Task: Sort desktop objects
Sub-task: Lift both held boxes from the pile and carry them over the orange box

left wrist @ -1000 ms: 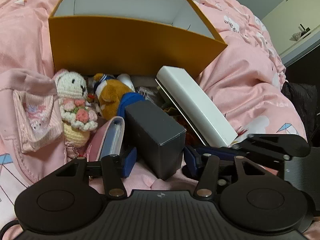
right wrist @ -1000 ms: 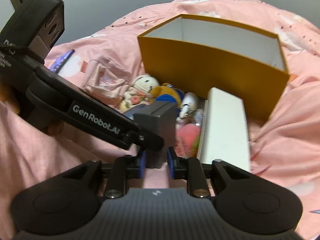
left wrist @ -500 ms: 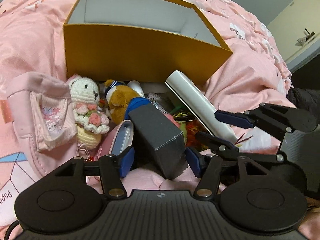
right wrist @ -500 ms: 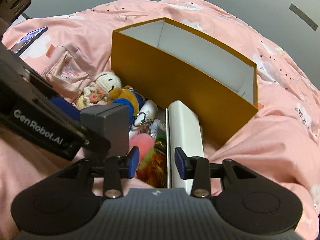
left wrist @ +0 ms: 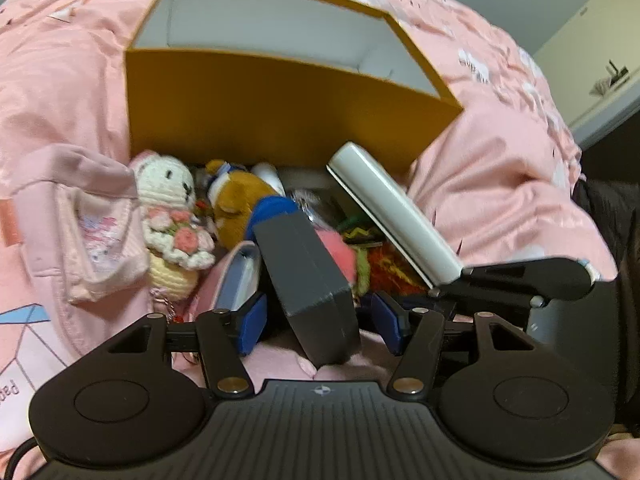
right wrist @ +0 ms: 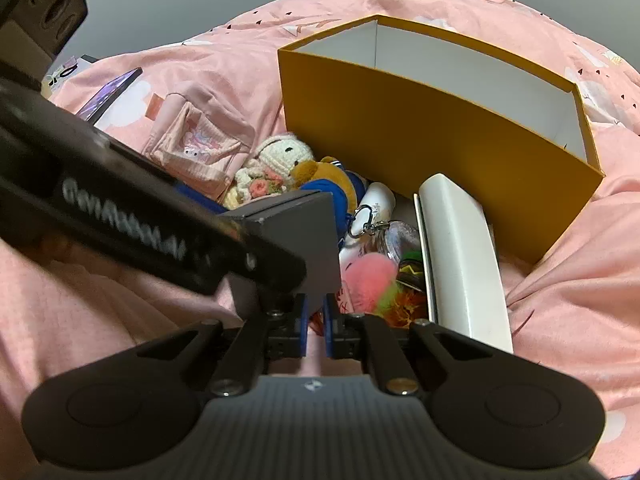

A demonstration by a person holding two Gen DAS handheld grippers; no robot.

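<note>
A dark grey box [left wrist: 316, 280] stands tilted on the pink duvet between the blue pads of my left gripper [left wrist: 320, 322]. The jaws are closing, and slim gaps still show on both sides of the box. My right gripper [right wrist: 316, 320] is closing too. Its pads are almost together, just below the grey box's [right wrist: 296, 240] lower corner, with nothing clearly between them. Behind lie a crochet bunny [left wrist: 168, 208], a brown plush in blue [left wrist: 240, 204], a pink pompom [right wrist: 368, 276] and a long white case [left wrist: 392, 216]. The orange open box [left wrist: 280, 112] stands at the back.
A pink pouch [left wrist: 92, 228] lies left of the bunny, and a pink case [left wrist: 240, 276] leans beside the grey box. A small white bottle [right wrist: 376, 204] with a keyring sits by the white case [right wrist: 460, 256]. A tablet [right wrist: 112, 92] lies far left. The duvet bulges around the pile.
The right gripper's jaws went from wide apart over the white case to nearly together, and it shifted over to the grey box. The left jaws narrowed slightly around the box, which tilted a little more.
</note>
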